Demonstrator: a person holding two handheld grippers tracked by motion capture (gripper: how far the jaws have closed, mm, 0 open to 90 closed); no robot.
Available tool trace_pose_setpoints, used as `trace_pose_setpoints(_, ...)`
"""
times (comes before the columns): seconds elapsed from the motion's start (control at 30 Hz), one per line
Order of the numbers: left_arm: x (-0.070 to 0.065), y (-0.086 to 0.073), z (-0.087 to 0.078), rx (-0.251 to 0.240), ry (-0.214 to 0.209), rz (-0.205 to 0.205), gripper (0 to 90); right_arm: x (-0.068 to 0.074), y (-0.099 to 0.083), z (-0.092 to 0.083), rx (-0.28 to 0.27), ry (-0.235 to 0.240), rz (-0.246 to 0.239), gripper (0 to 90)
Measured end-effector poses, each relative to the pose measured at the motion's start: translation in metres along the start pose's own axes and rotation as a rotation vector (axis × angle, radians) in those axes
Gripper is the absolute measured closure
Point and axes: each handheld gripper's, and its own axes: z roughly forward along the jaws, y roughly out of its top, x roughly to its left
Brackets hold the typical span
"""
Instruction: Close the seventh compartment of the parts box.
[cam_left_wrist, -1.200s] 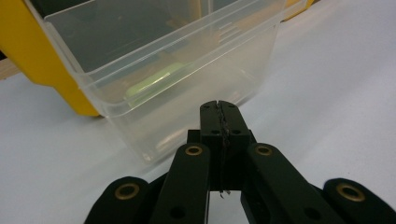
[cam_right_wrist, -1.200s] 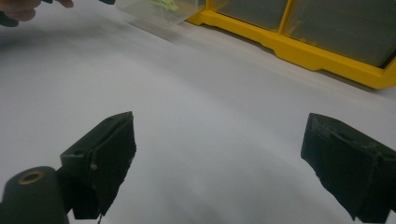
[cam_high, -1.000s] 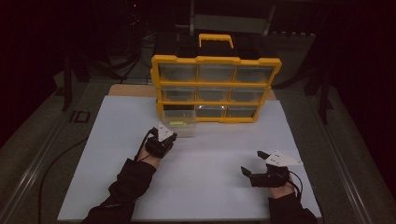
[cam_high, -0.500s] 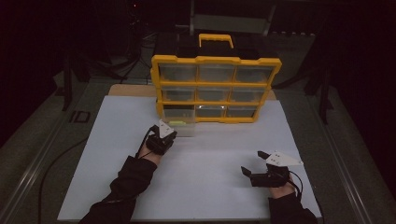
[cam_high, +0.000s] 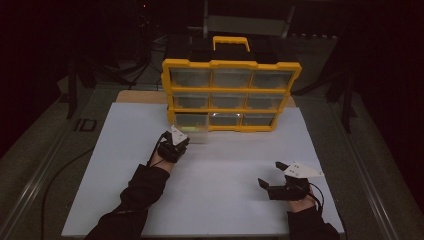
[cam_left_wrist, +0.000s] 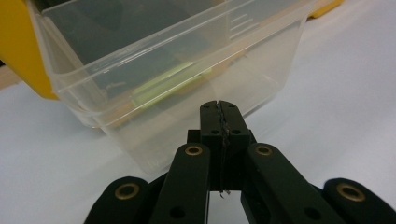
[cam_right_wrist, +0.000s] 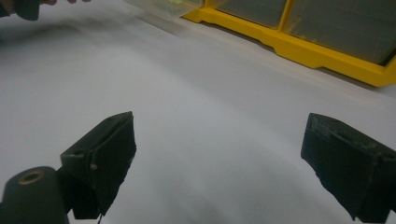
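Nearest the person, the right tongs (cam_high: 274, 176) are lying low over the white table (cam_high: 225, 200) at its right front, held by a hand in a dark sleeve, with the grey three-cornered plate (cam_high: 300, 170) sitting on top. Their jaws are standing wide apart with nothing between them; in the right gripper view the two black pads (cam_right_wrist: 109, 154) are framing bare white table surface.

Farther in and to the left, the left tongs (cam_high: 181, 139) are reaching forward from the person's left hand (cam_high: 160, 157). Their jaws are pressed together, tip against tip, with nothing gripped; the left gripper view is showing the closed tips (cam_left_wrist: 219, 114) sitting just in front of the clear plastic drawer (cam_left_wrist: 177, 70), very near its front wall, though I cannot tell whether they are touching it.

That clear drawer (cam_high: 192, 127) is sticking partway out of the bottom-left slot of the yellow drawer organizer (cam_high: 232, 95), its front resting out over the table. Through its wall a pale green flat object (cam_left_wrist: 170, 84) is showing inside.

Beyond, the organizer is standing upright at the back of the table, with three rows of three drawers and a yellow carry handle (cam_high: 231, 42) on top. The room behind is lying in darkness.
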Motion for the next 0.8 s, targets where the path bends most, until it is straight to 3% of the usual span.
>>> trace_pose_setpoints(0.8, 0.012, 0.01, 0.016, -0.007, 0.009, -0.018, 89.6, 0.0, 0.001, 0.001, 0.002, 0.001, -0.006, 10.1)
